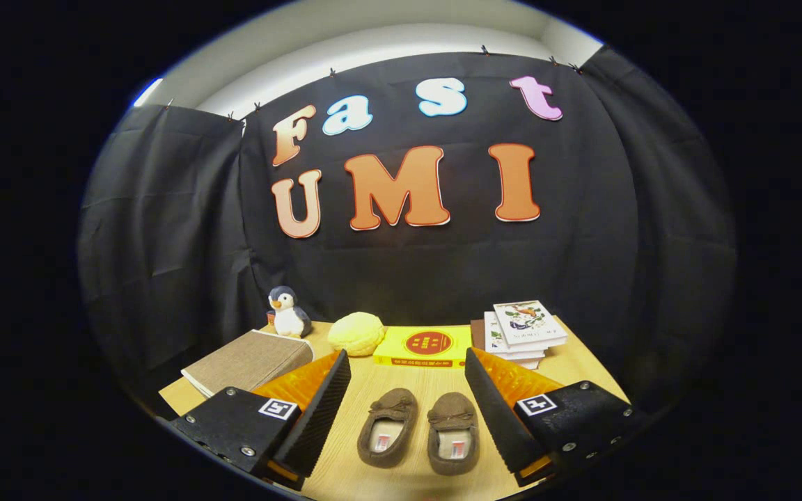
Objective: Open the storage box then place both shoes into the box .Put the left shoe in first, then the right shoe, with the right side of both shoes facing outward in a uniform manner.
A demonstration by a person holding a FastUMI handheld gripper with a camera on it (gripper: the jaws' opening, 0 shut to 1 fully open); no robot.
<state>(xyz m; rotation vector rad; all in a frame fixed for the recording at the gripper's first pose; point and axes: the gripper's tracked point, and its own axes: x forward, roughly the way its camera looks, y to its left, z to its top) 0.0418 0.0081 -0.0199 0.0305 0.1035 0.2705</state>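
Two brown slipper-like shoes stand side by side on the wooden table (411, 386), toes pointing away from me. The shoe on the left (387, 435) and the shoe on the right (453, 442) lie between my fingers, nearer than the fingertips. My gripper (406, 356) is open wide above them, touching neither. A flat tan fabric-covered storage box (244, 362) sits beyond my left finger (321, 410) with its lid down.
Along the black cloth wall stand a small penguin plush (288, 313), a round yellow bun-shaped thing (356, 332), a yellow book (423, 346) and a stack of books (523, 330). The table's edges drop off left and right.
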